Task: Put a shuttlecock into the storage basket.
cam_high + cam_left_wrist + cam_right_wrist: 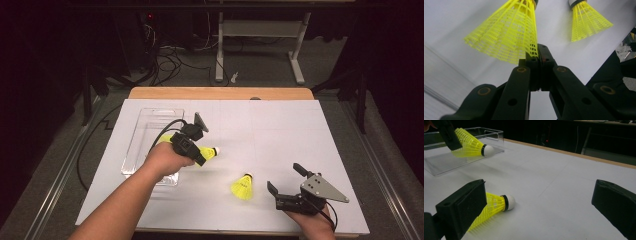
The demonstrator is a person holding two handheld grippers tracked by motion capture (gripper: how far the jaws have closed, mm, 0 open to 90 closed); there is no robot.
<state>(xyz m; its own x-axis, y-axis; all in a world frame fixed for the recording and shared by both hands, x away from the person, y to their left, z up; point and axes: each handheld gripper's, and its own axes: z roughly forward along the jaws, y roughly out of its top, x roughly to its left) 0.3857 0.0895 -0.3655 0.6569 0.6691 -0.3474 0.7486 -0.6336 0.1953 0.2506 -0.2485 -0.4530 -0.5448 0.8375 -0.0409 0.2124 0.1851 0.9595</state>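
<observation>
The left gripper [204, 159] pinches the skirt edge of a yellow shuttlecock [506, 35], a grip plain in the left gripper view (the hand blocks it from above), beside the clear tray [150, 125]. The right gripper [284, 179] gapes wide, a second shuttlecock [496, 205] lying just before its left jaw.

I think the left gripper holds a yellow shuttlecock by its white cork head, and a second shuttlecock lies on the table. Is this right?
Not quite. The left gripper holds the yellow shuttlecock by the edge of its mesh skirt, not the cork head; the left gripper view shows this. The second shuttlecock does lie on the table.
</observation>
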